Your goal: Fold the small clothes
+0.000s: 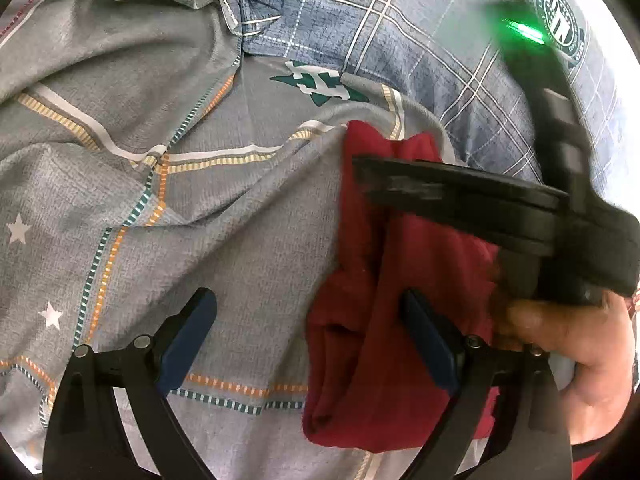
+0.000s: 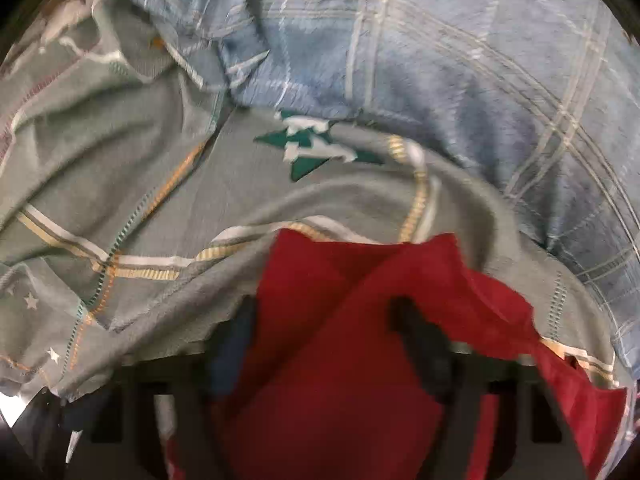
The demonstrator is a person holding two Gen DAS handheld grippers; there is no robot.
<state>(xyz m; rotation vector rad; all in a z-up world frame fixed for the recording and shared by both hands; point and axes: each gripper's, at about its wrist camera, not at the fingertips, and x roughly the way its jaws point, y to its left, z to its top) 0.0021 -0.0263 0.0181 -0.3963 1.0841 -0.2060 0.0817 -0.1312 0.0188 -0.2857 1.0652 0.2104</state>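
Red garment, small and soft, lay bunched on the grey patterned sheet, just beside the blue plaid fabric; surface looked like a bed, couldn't confirm. My left tool hung spread wide over it, one pad above grey sheet, the other above red cloth, gripping nothing. My right tool reached across the garment's far part from the right; in the left view its fingers looked pressed close together on or over the red cloth, but in its own blurred view red fabric draped between and over the fingers, so I couldn't tell whether it was clamped. My right hand showed at the handle.

Judgement: the fold was under way, not finished. To do it well I needed to pin one edge with the left, carry the opposite edge over with the right, match edges, and pinch only red cloth, not the sheet beneath. Risk: thin knit slipping or dragging the sheet along.
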